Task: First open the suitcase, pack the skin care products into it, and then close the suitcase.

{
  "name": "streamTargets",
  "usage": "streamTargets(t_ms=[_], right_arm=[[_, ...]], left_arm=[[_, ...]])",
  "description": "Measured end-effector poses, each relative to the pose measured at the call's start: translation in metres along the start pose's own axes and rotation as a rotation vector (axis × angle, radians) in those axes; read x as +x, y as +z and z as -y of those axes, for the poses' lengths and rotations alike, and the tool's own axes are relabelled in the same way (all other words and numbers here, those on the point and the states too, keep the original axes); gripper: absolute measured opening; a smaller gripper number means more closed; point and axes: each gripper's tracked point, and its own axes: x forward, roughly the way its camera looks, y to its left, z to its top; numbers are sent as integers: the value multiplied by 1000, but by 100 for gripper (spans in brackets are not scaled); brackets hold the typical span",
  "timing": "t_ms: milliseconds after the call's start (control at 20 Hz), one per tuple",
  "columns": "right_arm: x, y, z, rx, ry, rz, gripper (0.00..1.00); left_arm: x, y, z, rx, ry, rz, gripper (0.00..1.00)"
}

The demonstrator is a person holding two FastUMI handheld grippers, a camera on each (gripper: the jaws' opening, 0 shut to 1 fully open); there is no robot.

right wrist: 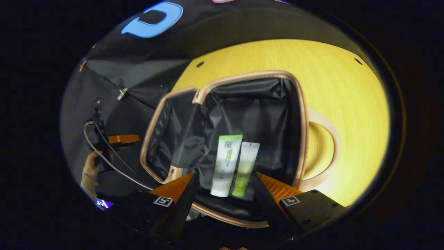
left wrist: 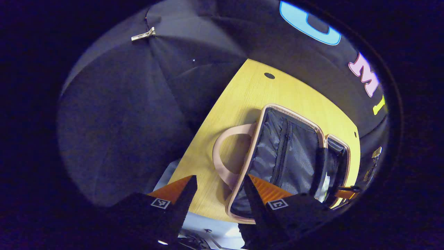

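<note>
Two plastic skin-care tubes, one white-and-green (right wrist: 226, 163) and one pale green (right wrist: 245, 167), lie side by side in the open beige-rimmed black-lined suitcase (right wrist: 300, 114) on the yellow wooden table (right wrist: 353, 114). Both grippers, right (right wrist: 225, 189) and left (left wrist: 220, 194), hover spread, empty. Packing looks finished; closing the lid comes next.

Two tubes (right wrist: 236, 165) lie inside the open suitcase (right wrist: 298, 114).

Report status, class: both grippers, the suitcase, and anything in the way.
Left gripper open, empty, over suitcase edge. Right gripper open above two tubes lying inside. Suitcase open on table. Nothing blocking the lid.
</note>
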Motion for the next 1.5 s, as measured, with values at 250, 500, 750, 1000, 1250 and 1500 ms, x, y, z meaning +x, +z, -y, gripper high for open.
streamTargets(t_ms=[250,500,750,1000,1250,1500], right_arm=[[-43,30,24,8,-38,140,95],[-61,36,49,130,-73,192,95],[-76,22,60,138,-104,201,96],[-92,34,53,112,-77,248,100],[-105,46,43,49,-52,268,96],[-121,59,31,-10,-11,290,96]], left_arm=[[36,21,-13,-108,5,-38,87],[87,2,-3,-136,-20,-177,84],[93,2,-1,-119,-10,-177,17],[43,32,32,-78,-98,-72,7],[-37,73,80,73,-185,92,6],[-116,94,165,141,-319,222,6]])
